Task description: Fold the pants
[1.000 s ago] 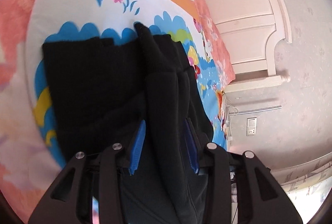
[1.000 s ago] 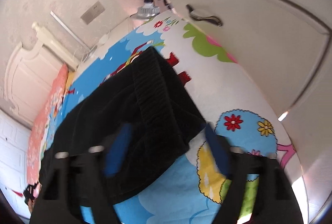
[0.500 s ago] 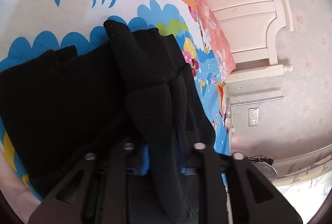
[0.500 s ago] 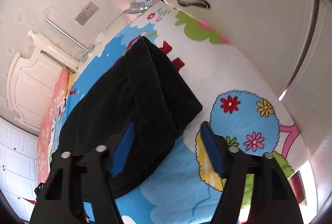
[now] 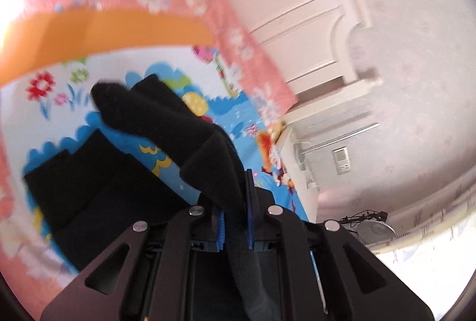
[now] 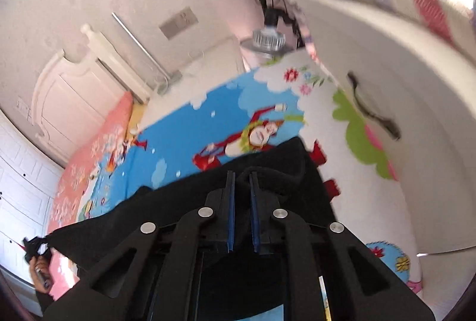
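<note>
Left gripper (image 5: 235, 199) is clamped on a raised fold of the black pants (image 5: 98, 187); the rest apparently lies on the cartoon-print bedsheet (image 5: 35, 118) (view blurred). Right gripper (image 6: 241, 196) is pinched shut on the pants' hem.

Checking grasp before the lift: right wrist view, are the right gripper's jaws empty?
No: the right gripper has its blue pads closed on a bunched fold of the black pants, lifted off the cartoon-print mat.
</note>
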